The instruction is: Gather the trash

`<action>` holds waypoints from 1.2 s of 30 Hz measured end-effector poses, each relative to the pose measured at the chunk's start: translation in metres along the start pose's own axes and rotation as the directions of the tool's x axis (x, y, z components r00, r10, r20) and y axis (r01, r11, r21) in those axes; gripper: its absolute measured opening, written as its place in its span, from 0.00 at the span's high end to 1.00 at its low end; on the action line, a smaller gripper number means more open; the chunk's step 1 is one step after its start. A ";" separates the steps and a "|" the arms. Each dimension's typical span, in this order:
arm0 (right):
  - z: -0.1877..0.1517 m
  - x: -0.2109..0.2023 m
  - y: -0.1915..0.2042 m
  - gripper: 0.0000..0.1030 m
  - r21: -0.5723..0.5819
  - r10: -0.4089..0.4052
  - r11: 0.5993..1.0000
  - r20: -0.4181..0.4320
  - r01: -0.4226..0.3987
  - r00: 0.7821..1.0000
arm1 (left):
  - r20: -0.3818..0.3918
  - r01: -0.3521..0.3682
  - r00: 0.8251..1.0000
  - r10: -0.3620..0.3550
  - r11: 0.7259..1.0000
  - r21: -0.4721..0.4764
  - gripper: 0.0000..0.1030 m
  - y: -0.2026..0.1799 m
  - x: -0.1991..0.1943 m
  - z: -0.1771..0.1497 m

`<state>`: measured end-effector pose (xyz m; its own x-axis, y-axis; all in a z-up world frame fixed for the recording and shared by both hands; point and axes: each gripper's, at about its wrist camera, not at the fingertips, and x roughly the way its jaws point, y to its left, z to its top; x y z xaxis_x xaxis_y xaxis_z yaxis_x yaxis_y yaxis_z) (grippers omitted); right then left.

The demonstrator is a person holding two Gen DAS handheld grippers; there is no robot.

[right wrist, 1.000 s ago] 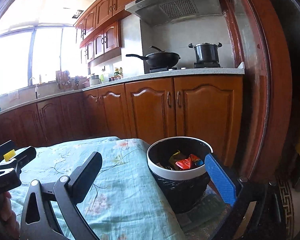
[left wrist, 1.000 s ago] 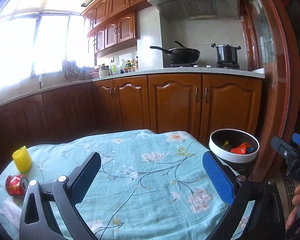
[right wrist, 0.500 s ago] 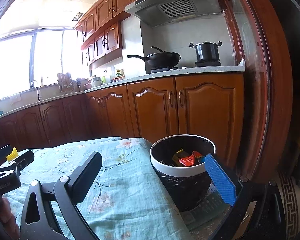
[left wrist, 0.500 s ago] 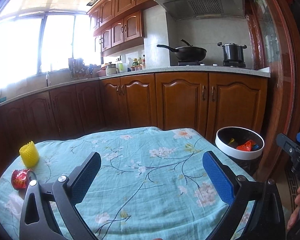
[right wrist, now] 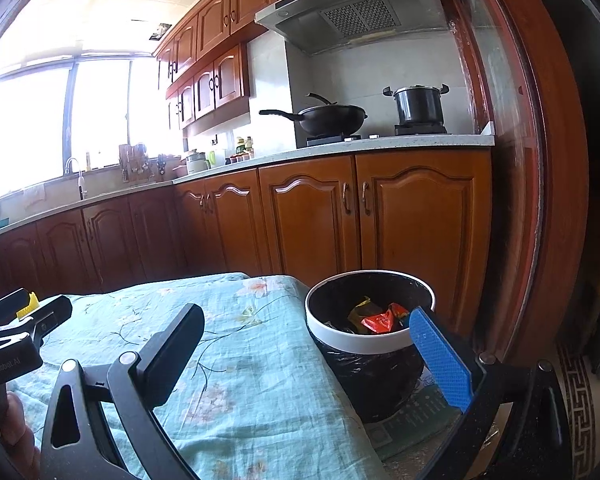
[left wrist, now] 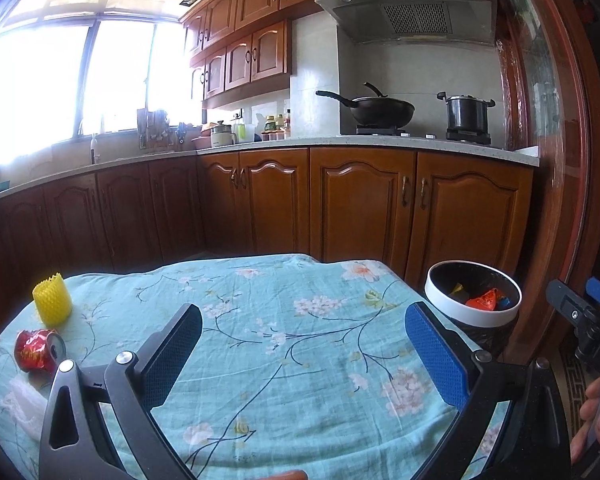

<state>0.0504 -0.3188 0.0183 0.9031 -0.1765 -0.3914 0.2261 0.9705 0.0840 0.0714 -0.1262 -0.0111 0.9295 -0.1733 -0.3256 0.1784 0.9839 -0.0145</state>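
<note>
Claws both stand wide open and hold nothing: left claw over the desk, with can far left; right claw beside the bin.

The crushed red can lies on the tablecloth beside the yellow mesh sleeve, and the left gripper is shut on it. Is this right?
Not quite. The left gripper is open and holds nothing, as the left wrist view shows. The crushed red can does lie on the tablecloth beside the yellow mesh sleeve.

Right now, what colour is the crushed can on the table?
Red, with a silver top; the crushed can shows best in the left wrist view.
</note>
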 end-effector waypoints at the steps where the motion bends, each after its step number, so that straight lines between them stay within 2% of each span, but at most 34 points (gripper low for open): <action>1: 0.000 0.000 0.000 0.00 -0.001 0.000 1.000 -0.001 0.000 1.000 | 0.002 0.000 1.000 0.000 1.000 -0.003 0.01 0.001 0.000 0.000; 36: 0.000 -0.003 0.004 0.00 -0.003 0.013 1.000 0.003 -0.013 1.000 | -0.005 0.011 1.000 -0.011 1.000 0.007 0.01 0.009 0.007 -0.004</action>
<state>0.0489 -0.3139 0.0196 0.9070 -0.1646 -0.3875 0.2134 0.9732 0.0859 0.0785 -0.1185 -0.0172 0.9259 -0.1843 -0.3297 0.1912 0.9815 -0.0116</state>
